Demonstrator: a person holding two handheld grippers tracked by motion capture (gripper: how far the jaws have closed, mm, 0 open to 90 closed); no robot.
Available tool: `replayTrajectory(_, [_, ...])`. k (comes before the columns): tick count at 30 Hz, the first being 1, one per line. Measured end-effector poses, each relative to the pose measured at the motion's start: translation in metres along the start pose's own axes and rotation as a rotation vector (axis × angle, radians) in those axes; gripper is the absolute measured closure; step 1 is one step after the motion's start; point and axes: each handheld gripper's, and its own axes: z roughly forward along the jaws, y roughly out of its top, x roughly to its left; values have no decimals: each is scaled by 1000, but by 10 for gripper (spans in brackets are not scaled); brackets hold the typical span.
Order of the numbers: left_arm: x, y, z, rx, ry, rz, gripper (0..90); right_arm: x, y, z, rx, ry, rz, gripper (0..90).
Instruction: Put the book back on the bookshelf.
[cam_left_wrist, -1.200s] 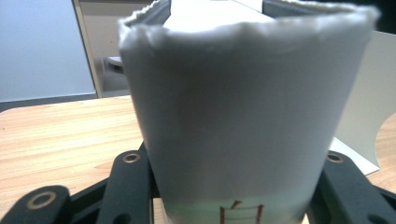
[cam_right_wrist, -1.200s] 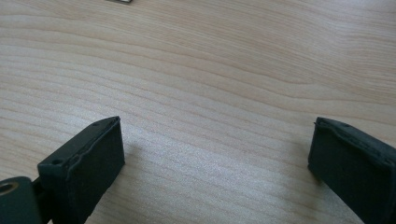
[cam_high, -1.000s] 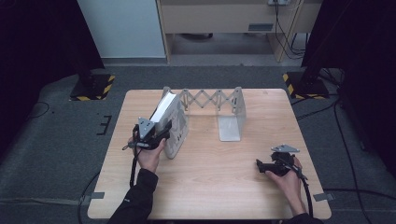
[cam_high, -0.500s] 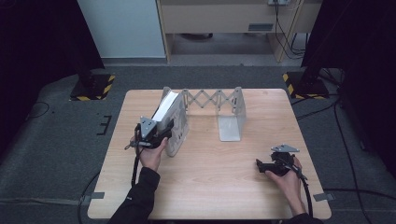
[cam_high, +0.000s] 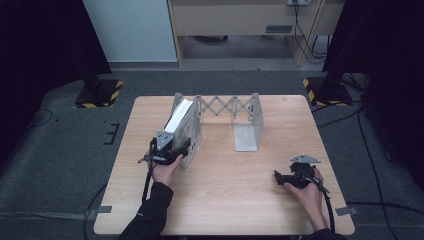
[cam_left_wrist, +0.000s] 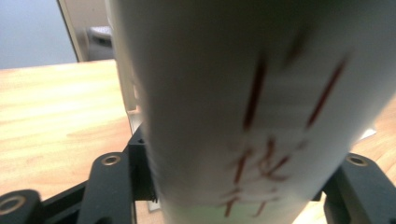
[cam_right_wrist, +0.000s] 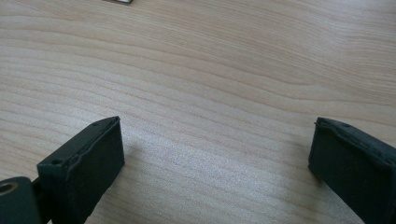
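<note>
Holding a white book (cam_high: 181, 116) at the left end of an expanding metal book rack (cam_high: 226, 106), your left gripper (cam_high: 175, 150) sits at about nine o'clock from the middle of the light wooden table (cam_high: 225, 200), your hand wrapped around its body from below. That book stands on edge, leaning slightly, against the rack's left end plate, and its near end lies between your left gripper's jaws. From the left gripper view, the book's pale, blurred cover (cam_left_wrist: 243, 107), marked with thin red strokes, rises straight up between the two black jaws, which flank it closely on both sides; the jaws have just been opening, and whether the pads are pressing on the cover cannot be told from these frames. The rack's scissor lattice stretches rightward from the book toward its right end plate (cam_high: 248, 125), which stands at roughly twelve o'clock from the table's middle, with a flat foot reaching toward you. Your right gripper (cam_high: 286, 179) rests low over the tabletop at about four o'clock, well apart from the rack and the book, its cable trailing back along your forearm toward the near edge. Along the right gripper view, its two black jaws are spread wide with bare wood grain between them (cam_right_wrist: 210, 116). Beyond the table's far edge, grey carpet (cam_high: 240, 80) runs to a pale wooden cabinet (cam_high: 235, 20).
</note>
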Motion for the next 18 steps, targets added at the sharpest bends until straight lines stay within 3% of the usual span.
replayTrajectory(5, [4,-6,4,26,-8,-17,451,0,0,0,1,1,1,37])
replayTrajectory(8, [5,-9,5,13,-14,-16,468,0,0,0,0,0,1,37])
replayTrajectory(12, [4,-9,4,5,4,21,499,0,0,0,0,0,1,37])
replayTrajectory(18, [3,-7,4,13,16,34,515,0,0,0,1,1,1,37])
